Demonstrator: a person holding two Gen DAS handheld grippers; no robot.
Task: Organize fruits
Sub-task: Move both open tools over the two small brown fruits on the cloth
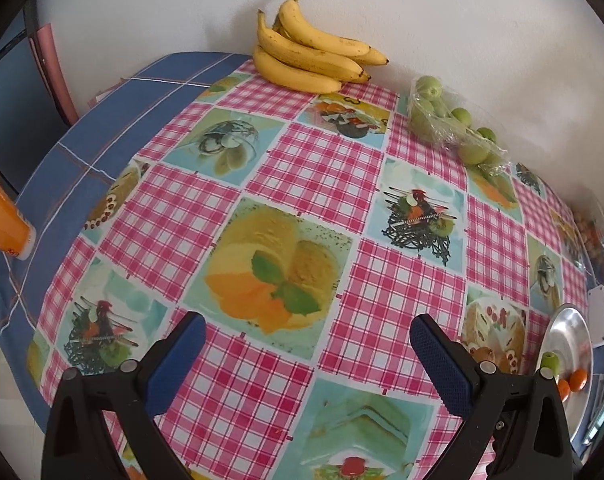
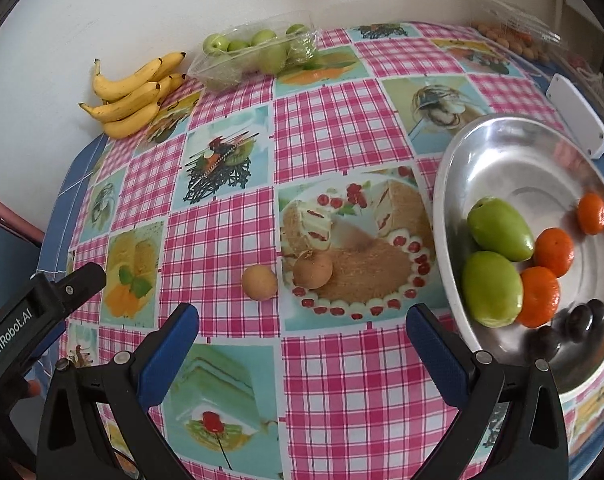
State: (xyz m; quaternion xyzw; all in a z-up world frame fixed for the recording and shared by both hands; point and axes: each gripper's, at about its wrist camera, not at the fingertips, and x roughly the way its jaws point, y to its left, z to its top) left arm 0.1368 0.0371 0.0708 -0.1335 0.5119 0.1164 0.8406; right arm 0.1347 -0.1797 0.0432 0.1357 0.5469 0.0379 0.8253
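A steel bowl (image 2: 497, 152) at the right holds two green fruits (image 2: 499, 229), three small oranges (image 2: 553, 252) and dark plums (image 2: 577, 322). Two small brown round fruits (image 2: 259, 282) (image 2: 312, 269) lie loose on the checked tablecloth just ahead of my right gripper (image 2: 302, 334), which is open and empty. My left gripper (image 1: 307, 338) is open and empty above the cloth. A bunch of bananas (image 1: 309, 54) (image 2: 136, 94) lies by the wall. A clear pack of green fruits (image 1: 449, 120) (image 2: 258, 54) sits beside it. The bowl shows at the right edge of the left wrist view (image 1: 569, 332).
An orange cup (image 1: 4, 220) lies at the left table edge. A clear box of small brown fruits (image 2: 513, 36) and a white flat device (image 2: 577, 116) sit at the far right. The left gripper's body (image 2: 30, 316) shows at the right view's left side. The wall borders the table's far side.
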